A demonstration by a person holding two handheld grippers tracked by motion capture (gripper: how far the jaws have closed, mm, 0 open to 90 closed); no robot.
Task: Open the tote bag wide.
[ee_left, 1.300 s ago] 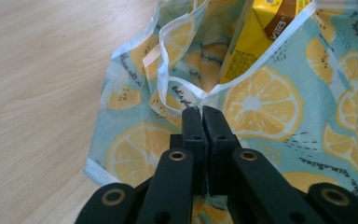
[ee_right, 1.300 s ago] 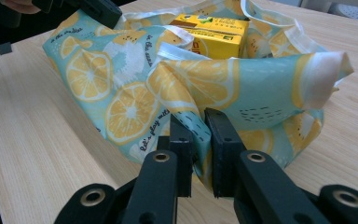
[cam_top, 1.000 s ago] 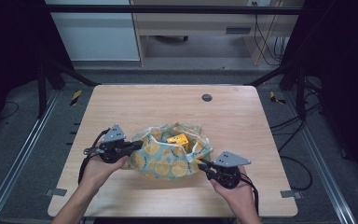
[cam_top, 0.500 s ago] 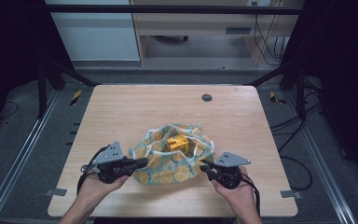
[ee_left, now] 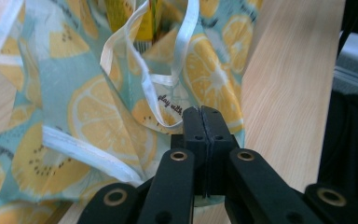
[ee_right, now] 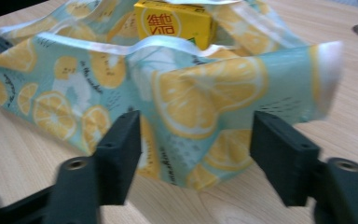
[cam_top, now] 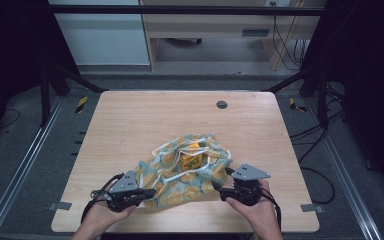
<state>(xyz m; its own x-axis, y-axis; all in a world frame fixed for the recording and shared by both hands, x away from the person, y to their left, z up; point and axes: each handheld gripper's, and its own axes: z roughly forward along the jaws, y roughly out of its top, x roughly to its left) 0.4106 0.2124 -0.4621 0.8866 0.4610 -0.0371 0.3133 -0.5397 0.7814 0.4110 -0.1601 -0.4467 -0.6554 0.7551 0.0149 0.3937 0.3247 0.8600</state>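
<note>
Currently, one lemon-print cloth bag (cam_top: 182, 172) lies slumped near the bench's (cam_top: 130, 125) front edge, with one yellow drink carton (cam_top: 192, 159) inside it. My left tool (cam_top: 147, 192) is clamped on the bag's hem. My right tool (cam_top: 216, 188) has just been opening; its jaws stand wide, fabric between them untouched.

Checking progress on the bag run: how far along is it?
Done: carton sits inside the lemon-print bag, which lies slumped on the table. In hand: left gripper is clamped on the bag's edge; right gripper has just been opening, cloth between its jaws, unpressed. Left: probably releasing the left side.
</note>
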